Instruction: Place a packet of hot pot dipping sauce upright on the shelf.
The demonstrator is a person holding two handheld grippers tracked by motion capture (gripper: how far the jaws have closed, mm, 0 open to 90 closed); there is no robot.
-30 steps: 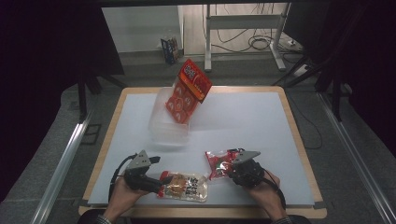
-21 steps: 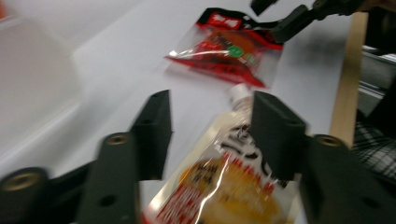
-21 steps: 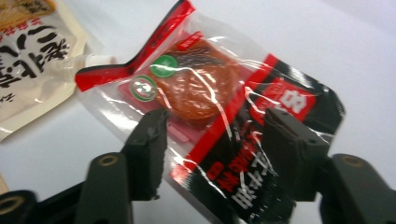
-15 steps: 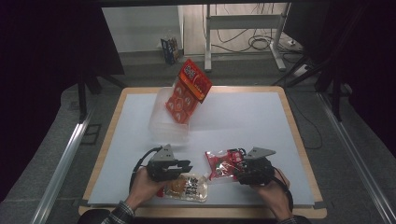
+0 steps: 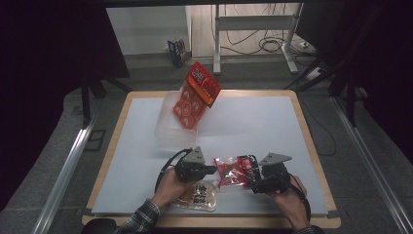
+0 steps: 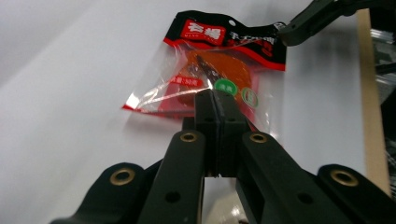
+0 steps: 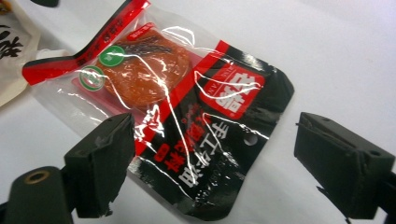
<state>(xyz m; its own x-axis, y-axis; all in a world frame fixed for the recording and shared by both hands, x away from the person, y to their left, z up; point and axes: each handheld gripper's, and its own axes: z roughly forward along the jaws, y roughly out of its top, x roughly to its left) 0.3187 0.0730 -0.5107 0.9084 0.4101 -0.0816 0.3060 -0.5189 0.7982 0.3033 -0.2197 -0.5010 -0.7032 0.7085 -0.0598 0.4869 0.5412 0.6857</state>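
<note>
We are working over a white table, and well ahead of both tongs a clear plastic tub is standing with a big red snack bag leaning out of it. Just under our left hand a pale packet with dark lettering is lying on the near edge.

Between the two tongs the red-and-black snack pouch is lying flat on the table, its clear window showing an orange-brown piece.

Our left gripper has just been closing and its jaws are now pressed together at the pouch's clear edge; whether they are pinching the film we cannot tell.

Our right gripper has just been opening; its jaws are standing spread, straddling the black end of the pouch without pressing on it.
</note>
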